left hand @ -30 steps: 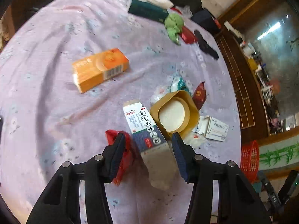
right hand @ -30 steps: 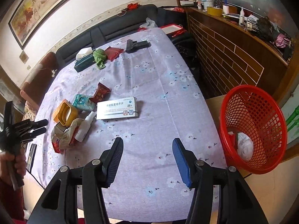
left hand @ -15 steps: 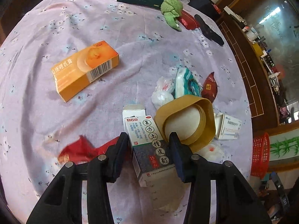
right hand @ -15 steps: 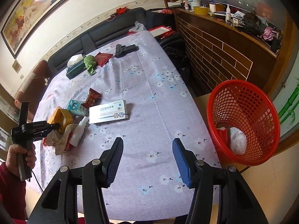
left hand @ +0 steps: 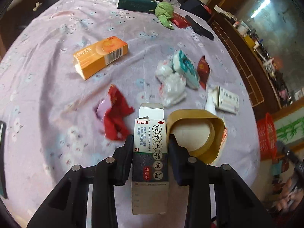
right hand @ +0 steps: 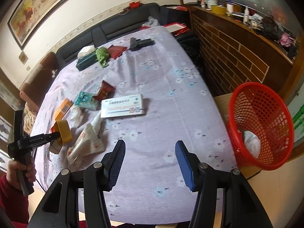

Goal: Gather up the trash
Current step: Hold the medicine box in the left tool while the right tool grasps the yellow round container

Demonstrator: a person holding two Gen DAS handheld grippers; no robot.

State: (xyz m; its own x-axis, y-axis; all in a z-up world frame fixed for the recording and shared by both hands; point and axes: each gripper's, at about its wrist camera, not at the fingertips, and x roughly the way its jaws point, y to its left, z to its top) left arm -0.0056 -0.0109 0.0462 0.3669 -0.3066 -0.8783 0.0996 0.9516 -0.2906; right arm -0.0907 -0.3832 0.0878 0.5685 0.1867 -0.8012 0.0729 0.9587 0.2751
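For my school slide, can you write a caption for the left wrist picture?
Left gripper jaws closing around a medicine box above a littered purple tablecloth.

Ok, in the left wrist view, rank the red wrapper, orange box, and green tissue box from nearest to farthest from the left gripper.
1. Red wrapper, just up-left of the left gripper.
2. Orange box, mid-table, left.
3. Green tissue box, far edge.

Ahead of the grippers: three medicine boxes (left hand: pixel 150 148) (left hand: pixel 100 57) (right hand: pixel 122 108), one tissue pack (left hand: pixel 185 69), one red basket (right hand: pixel 261 125).
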